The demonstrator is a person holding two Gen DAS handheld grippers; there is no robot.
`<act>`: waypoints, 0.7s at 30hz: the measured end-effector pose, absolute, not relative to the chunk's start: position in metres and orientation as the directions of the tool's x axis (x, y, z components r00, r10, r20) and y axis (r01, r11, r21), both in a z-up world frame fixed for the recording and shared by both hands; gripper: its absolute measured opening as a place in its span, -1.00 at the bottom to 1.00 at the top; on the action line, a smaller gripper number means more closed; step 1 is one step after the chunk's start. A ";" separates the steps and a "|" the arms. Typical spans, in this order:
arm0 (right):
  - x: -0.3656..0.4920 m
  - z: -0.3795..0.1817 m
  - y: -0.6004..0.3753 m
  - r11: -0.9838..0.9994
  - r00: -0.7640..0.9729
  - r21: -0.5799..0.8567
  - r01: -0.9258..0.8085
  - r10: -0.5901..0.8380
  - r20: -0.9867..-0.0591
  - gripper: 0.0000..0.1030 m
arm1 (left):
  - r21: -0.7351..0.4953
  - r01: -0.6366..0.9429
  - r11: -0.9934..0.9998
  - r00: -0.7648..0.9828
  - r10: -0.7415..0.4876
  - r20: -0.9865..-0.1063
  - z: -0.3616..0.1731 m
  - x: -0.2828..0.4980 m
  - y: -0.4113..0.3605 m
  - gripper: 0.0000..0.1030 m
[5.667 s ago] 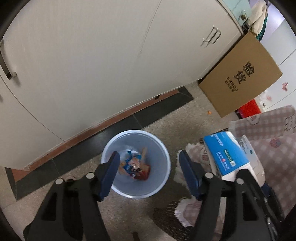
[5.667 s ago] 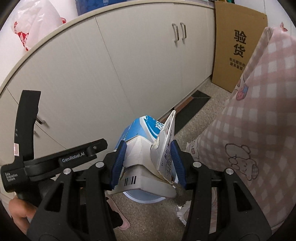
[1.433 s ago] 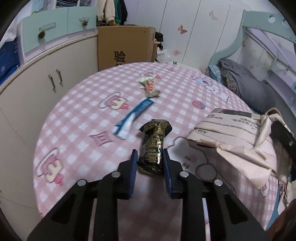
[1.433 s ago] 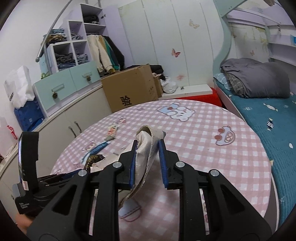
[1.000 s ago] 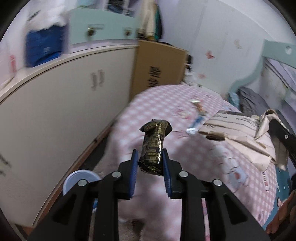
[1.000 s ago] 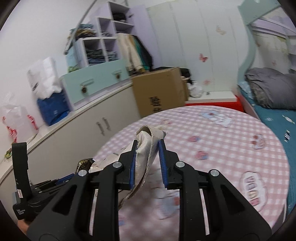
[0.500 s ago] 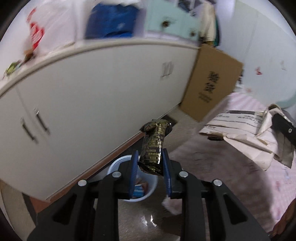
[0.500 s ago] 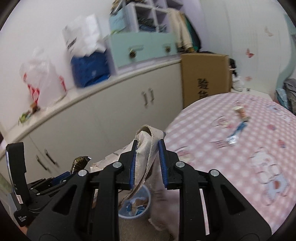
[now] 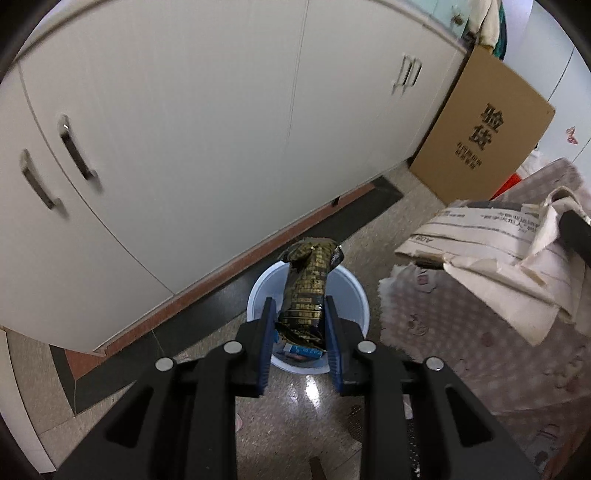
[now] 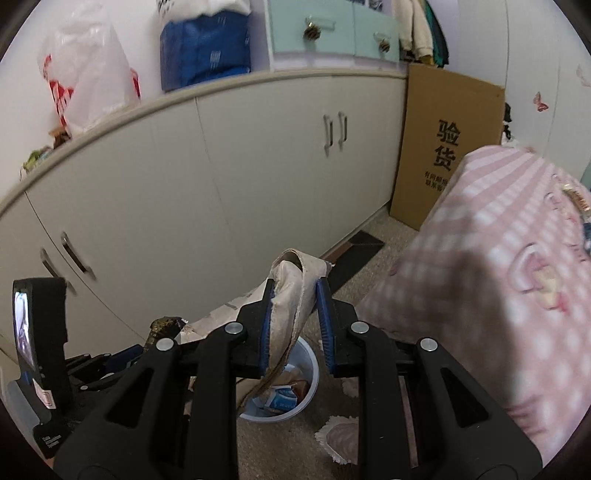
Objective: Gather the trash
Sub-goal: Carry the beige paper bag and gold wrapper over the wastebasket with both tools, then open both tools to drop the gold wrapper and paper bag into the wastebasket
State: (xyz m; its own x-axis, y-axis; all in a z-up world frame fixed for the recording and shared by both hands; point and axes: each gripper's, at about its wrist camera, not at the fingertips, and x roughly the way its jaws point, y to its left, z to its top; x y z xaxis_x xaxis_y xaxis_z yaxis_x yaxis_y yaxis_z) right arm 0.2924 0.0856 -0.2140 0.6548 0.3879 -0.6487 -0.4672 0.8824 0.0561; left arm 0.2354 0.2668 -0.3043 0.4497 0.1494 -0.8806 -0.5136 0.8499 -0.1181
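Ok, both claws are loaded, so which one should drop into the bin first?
Probably the left. The left claw holds the dark wrapper in line with the open bin. The right claw holds the torn paper, whose bulk trails out to the bin's left.

Long run of cream cabinets (image 9: 207,122) with metal handles (image 9: 77,153); speckled stone floor (image 9: 295,435) with dark border strip; cardboard box (image 10: 443,147) leaning at cabinet end; teal drawers (image 10: 332,29) on countertop; pink checked tablecloth (image 10: 498,266)
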 end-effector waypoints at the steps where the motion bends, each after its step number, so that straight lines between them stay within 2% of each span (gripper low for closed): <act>1: 0.295 -0.220 0.091 0.882 0.653 0.047 -0.469 0.382 -0.653 -0.58 | -0.118 -0.514 0.850 0.443 0.145 -0.884 -0.309 0.238 0.269 -0.53; 7: 0.305 -0.240 0.102 0.879 0.652 0.025 -0.477 0.373 -0.660 -0.58 | -0.129 -0.506 0.853 0.423 0.114 -0.899 -0.332 0.264 0.275 -0.52; 10: 0.312 -0.245 0.103 0.883 0.655 0.025 -0.468 0.366 -0.661 -0.58 | -0.149 -0.502 0.852 0.438 0.102 -0.893 -0.333 0.272 0.275 -0.45; 11: 0.312 -0.247 0.103 0.885 0.657 0.024 -0.465 0.363 -0.660 -0.58 | -0.150 -0.504 0.851 0.442 0.105 -0.891 -0.332 0.272 0.275 -0.34; 12: 0.313 -0.249 0.103 0.886 0.658 0.024 -0.462 0.361 -0.661 -0.58 | -0.150 -0.508 0.848 0.443 0.108 -0.890 -0.332 0.273 0.276 -0.05; 14: 0.313 -0.253 0.104 0.887 0.655 0.028 -0.461 0.361 -0.664 -0.58 | -0.150 -0.512 0.846 0.449 0.115 -0.886 -0.330 0.274 0.275 0.23; 21: 0.314 -0.256 0.108 0.883 0.641 0.034 -0.468 0.366 -0.674 -0.58 | -0.142 -0.520 0.842 0.450 0.129 -0.884 -0.323 0.273 0.273 0.24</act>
State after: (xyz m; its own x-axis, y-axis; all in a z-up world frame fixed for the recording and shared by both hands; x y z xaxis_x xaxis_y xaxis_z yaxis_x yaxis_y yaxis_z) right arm 0.3143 0.1080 -0.2559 0.6413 0.3659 -0.6744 -0.4684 0.8829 0.0336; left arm 0.2729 0.2727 -0.3235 0.4502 0.1287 -0.8836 -0.5200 0.8422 -0.1423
